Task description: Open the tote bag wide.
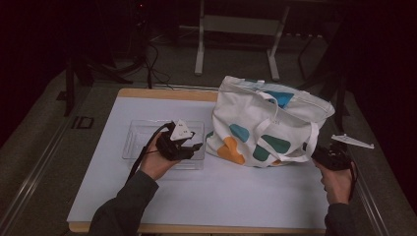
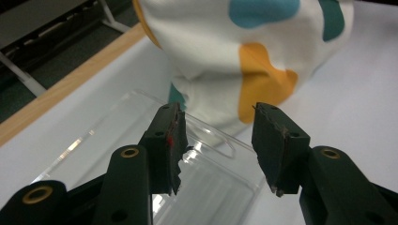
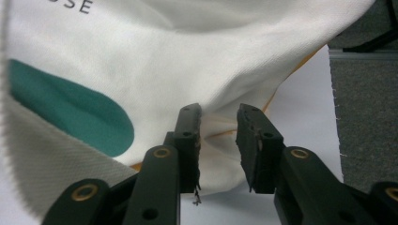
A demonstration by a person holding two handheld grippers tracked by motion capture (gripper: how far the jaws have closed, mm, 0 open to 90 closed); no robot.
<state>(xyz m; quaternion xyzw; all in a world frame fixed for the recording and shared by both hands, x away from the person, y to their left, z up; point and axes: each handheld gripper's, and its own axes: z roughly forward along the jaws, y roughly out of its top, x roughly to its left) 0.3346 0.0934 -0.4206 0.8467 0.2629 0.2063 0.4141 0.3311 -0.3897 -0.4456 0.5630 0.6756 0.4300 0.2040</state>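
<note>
Nearest the lens, two dark sleeves and hands rising from the bottom edge of the high view. Left gripper (image 1: pixel 193 146) held over a clear plastic tray (image 1: pixel 135 140), jaws parted with nothing between them, aimed at the white tote bag (image 1: pixel 255 123) just beside the tray. Tote bag slumped on the white table (image 1: pixel 221 191), right of centre, printed with blue, teal and orange blotches, straps hanging loose down its front. Seen along the left gripper's jaws: orange patch of the bag ahead, tray wall directly beneath. Right gripper (image 3: pixel 218 140) at the bag's lower right corner, jaws parted, pads not pressing; bag cloth close ahead of the tips, no fold caught in the gap. Beyond the table's wooden edge, dark carpet and the legs of a metal frame (image 1: pixel 199 49).
</note>
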